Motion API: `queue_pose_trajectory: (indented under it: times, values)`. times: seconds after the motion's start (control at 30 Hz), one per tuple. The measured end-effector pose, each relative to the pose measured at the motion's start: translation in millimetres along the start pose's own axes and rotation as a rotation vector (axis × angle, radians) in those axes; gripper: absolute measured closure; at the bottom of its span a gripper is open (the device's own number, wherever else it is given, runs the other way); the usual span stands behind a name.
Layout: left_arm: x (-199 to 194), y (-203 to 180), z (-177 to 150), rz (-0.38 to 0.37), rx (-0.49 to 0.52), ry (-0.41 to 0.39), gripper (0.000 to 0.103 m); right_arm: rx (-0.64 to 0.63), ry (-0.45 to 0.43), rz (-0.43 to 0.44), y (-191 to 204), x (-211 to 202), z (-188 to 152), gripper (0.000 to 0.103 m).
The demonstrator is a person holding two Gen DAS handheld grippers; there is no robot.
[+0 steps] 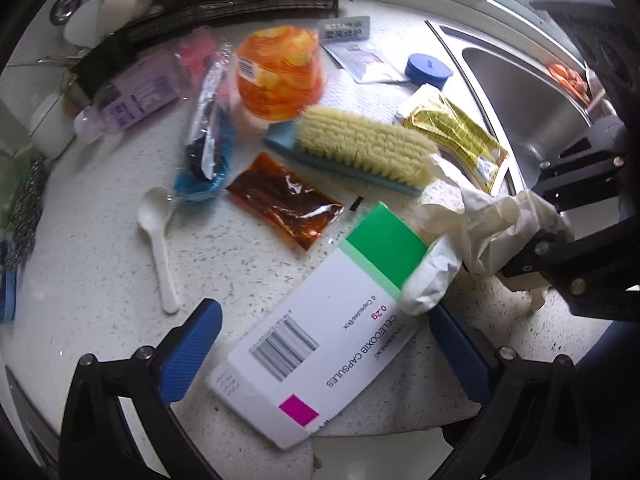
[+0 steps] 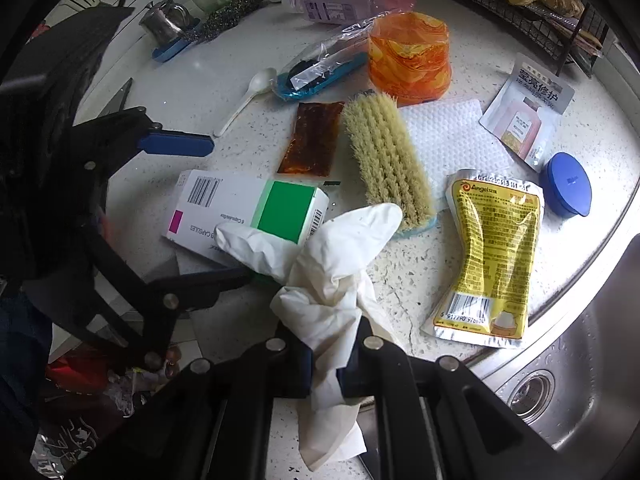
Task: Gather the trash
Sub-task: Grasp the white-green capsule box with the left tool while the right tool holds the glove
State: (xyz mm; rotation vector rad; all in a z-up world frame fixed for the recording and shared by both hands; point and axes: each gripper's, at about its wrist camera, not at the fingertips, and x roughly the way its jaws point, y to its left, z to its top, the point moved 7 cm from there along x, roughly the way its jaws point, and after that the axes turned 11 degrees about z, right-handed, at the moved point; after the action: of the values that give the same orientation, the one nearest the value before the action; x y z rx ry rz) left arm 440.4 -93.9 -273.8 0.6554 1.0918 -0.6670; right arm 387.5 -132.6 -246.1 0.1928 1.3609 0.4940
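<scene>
My right gripper [image 2: 324, 364] is shut on a crumpled white latex glove [image 2: 332, 264], held just above the counter; the glove's fingers drape over a white and green capsule box [image 2: 248, 208]. In the left wrist view the glove [image 1: 480, 224] hangs from the right gripper [image 1: 532, 256] at the right. My left gripper [image 1: 324, 348] is open, its blue pads on either side of the capsule box [image 1: 320, 340]. A brown sauce sachet [image 1: 284, 196], a yellow pouch [image 2: 492, 256], an orange jelly cup [image 1: 280, 76] and a white plastic spoon [image 1: 156, 240] lie on the counter.
A scrub brush [image 1: 360, 148] lies on a white paper towel [image 2: 452, 136]. A blue lid [image 2: 566, 184], a face-mask sachet [image 2: 528, 116], a wrapped blue item [image 1: 208, 140] and a purple bottle [image 1: 132, 96] lie around. The steel sink [image 2: 580, 360] is at the right. A trash bag [image 2: 100, 392] sits below the counter edge.
</scene>
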Motion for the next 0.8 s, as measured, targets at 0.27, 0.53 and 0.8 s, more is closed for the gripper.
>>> queue_pose_trajectory:
  times: [0.27, 0.53, 0.8]
  values:
    - [21.1, -11.2, 6.4, -0.016, 0.057, 0.027, 0.009, 0.032, -0.015, -0.005, -4.5, 8.1, -5.5, 0.095]
    - [9.5, -21.0, -2.0, -0.049, -0.031, 0.018, 0.033, 0.037, -0.013, 0.017, -13.8, 6.7, -11.1, 0.095]
    - [-26.3, -31.3, -19.0, -0.002, -0.155, 0.011, 0.035, 0.004, -0.012, 0.045, 1.6, -8.4, -13.1, 0.095]
